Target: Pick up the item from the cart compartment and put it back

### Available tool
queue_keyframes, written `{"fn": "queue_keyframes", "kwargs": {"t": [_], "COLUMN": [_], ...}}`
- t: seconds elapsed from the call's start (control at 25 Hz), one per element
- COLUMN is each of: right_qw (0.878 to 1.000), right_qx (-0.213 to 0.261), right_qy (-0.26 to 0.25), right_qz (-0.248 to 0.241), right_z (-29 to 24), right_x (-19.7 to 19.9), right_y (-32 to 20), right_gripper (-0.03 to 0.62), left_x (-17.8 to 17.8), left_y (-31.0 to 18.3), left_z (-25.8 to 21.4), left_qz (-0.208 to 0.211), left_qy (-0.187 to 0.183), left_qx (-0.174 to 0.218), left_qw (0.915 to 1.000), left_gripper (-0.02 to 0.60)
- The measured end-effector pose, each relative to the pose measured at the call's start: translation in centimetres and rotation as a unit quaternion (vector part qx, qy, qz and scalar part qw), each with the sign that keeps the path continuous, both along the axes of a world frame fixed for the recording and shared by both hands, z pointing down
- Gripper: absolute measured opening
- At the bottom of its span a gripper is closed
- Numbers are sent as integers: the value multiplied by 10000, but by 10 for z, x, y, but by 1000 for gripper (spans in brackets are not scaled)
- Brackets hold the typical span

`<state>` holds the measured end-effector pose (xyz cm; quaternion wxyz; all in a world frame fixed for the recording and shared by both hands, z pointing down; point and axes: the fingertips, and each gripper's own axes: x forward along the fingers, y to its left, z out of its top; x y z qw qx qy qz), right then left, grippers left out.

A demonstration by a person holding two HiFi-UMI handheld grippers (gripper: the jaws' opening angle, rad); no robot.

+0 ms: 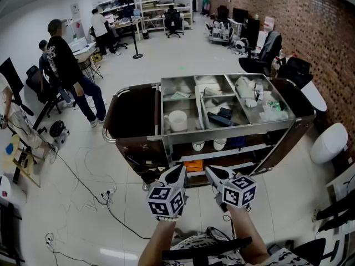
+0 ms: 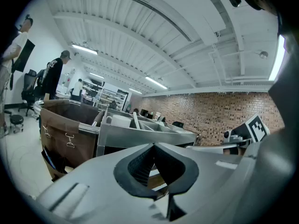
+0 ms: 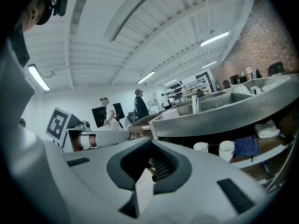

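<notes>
white-tiled floor (image 1: pixel 133 215) carries the stainless steel compartment cart (image 1: pixel 233 129), a white ceramic mug (image 1: pixel 177 121) in its near-left compartment. left hand-held gripper (image 1: pixel 179 169) and right hand-held gripper (image 1: pixel 209 171) hang short of it, both closed, empty; best to spread one's jaws before reaching over the rim.

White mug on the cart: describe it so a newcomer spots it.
Find the steel cart mid-floor, brown bag on its left end. In the top tray's front-left compartment stands the white mug. Unlike the two smaller cups on the shelf below, it sits up top.
</notes>
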<state>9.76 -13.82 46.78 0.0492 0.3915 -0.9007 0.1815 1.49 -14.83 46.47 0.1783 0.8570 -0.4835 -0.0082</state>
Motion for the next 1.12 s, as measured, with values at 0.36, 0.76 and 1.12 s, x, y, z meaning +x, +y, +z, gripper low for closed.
{"fn": "queue_keyframes", "kwargs": {"t": [0.36, 0.76, 1.12], "right_qw": [10000, 9998, 9996], "right_qx": [-16, -82, 79], "right_qy": [-40, -47, 150], "right_qz": [-32, 148, 219], "right_z": [4, 8, 0], "right_x": [-7, -14, -26], "right_y": [1, -1, -14], "right_gripper": [17, 23, 122], "left_x": [-3, -7, -15], "left_y": [-3, -5, -16], "left_z": [1, 6, 4], "left_qz": [60, 265, 520], "left_qy": [4, -13, -86], "left_qx": [5, -48, 16], "left_qw": [10000, 9996, 9986], "left_gripper": [0, 0, 0]}}
